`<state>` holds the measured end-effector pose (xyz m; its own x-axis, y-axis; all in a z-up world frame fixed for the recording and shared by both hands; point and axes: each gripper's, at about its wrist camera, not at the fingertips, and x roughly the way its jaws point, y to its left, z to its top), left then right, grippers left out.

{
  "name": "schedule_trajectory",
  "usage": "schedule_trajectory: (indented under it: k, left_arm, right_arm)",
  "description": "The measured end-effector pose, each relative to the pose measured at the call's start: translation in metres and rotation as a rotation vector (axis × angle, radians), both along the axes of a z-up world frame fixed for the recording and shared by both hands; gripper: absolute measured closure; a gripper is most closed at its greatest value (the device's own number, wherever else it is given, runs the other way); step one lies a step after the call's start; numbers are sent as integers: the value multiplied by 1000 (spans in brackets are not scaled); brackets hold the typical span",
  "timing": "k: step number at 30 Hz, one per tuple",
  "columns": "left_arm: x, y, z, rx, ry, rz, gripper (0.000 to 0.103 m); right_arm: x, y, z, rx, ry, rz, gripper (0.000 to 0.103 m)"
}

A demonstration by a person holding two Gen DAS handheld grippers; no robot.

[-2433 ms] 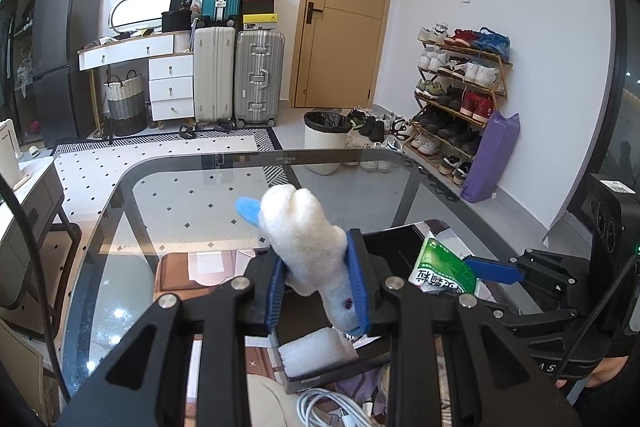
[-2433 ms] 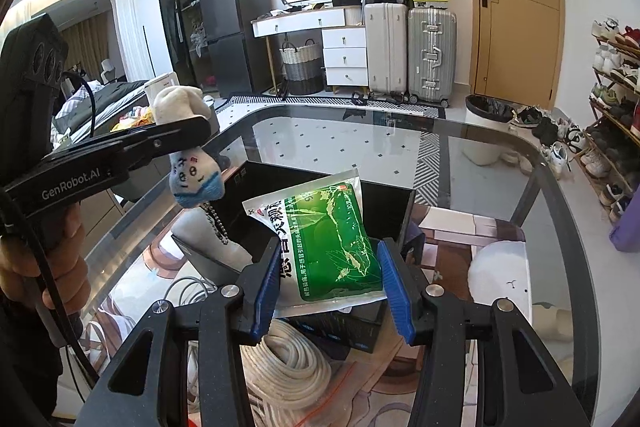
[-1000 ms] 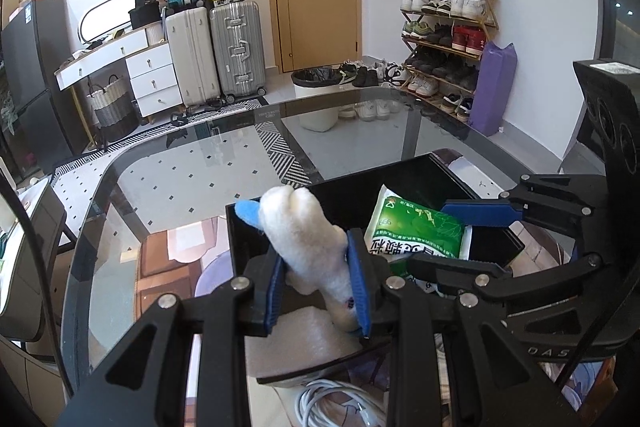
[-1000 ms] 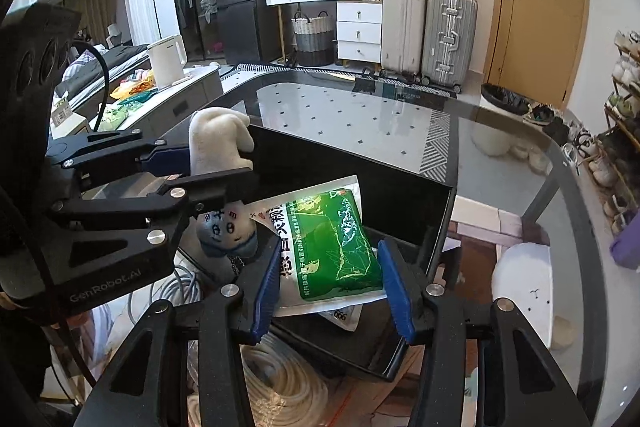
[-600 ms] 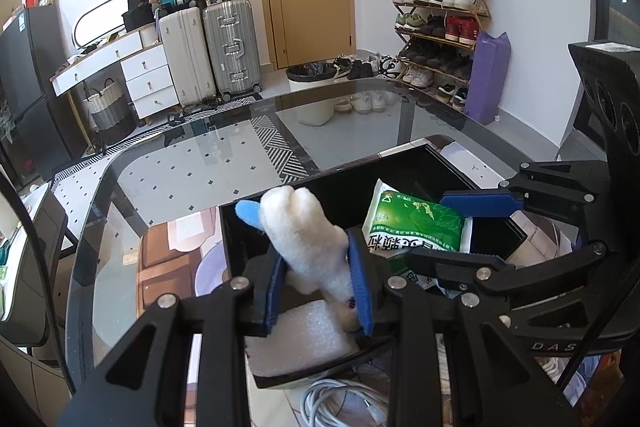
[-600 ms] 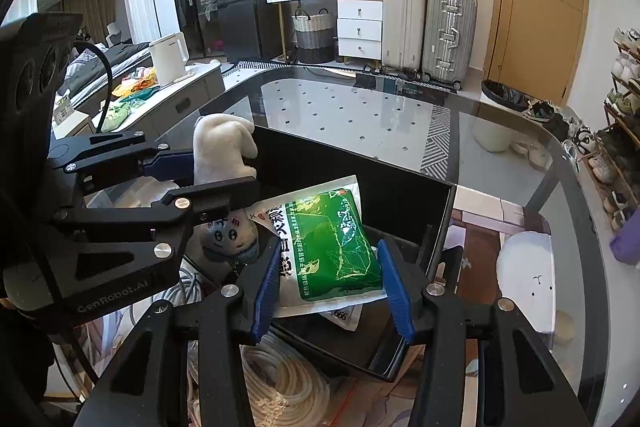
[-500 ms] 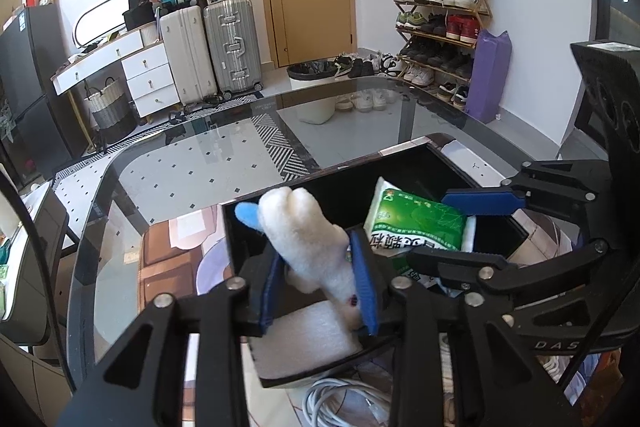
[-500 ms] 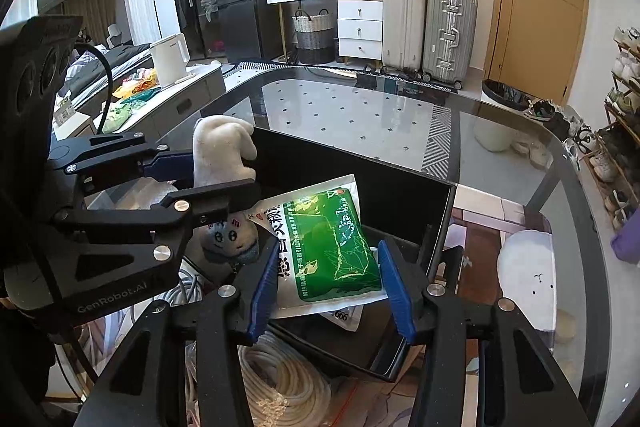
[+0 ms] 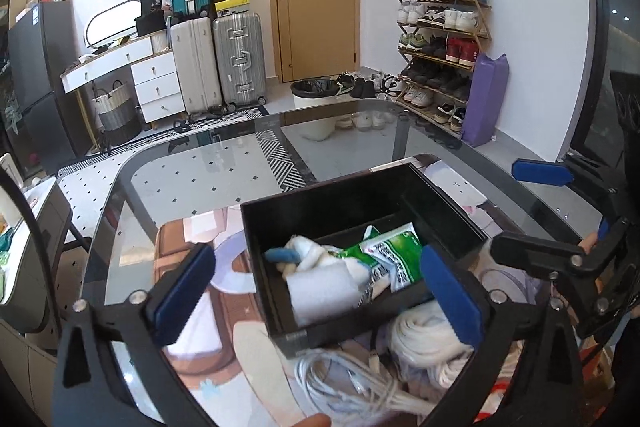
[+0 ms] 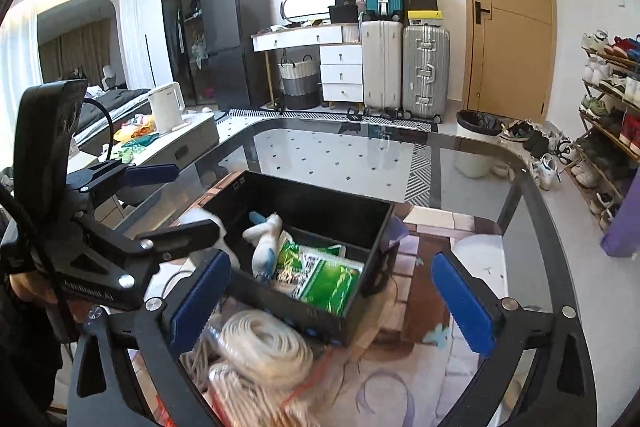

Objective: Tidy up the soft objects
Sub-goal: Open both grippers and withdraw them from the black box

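A black open box stands on the glass table. Inside it lie a white and blue plush toy, a green packet and a white foam block. My left gripper is open and empty, its blue pads wide apart in front of the box. My right gripper is open and empty too, held just before the box. Each gripper shows in the other's view, the right and the left.
A coil of white rope and white cables lie in front of the box. The glass table's rim curves round at the far side. Suitcases, drawers and a shoe rack stand against the walls beyond.
Both grippers have opened and pulled back. The plush toy and the green packet have dropped out of their pads and now lie in the black box.
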<state>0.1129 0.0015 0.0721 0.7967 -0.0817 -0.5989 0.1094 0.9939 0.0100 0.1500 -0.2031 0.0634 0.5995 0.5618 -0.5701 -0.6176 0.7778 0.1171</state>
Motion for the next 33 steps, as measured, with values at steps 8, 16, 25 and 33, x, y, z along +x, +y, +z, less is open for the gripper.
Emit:
schedule_trajectory:
  k: [8,16,25,33]
  left_arm:
    - [-35,-1,3,-37,-15,21,0]
    - [-57,8,-12,-73,6,80,0]
    - [-73,13,-38,-88,27,118,0]
    - [-78,6,-48,-71,10,114,0]
  right_arm:
    - [-31,-21,-5,-13,25,3,1]
    - [-47,-34,-19,-9,73,5,1]
    - [-59,-26,-35,-54,100,80,1]
    - [-59,-22,-51,-88,140,113,1]
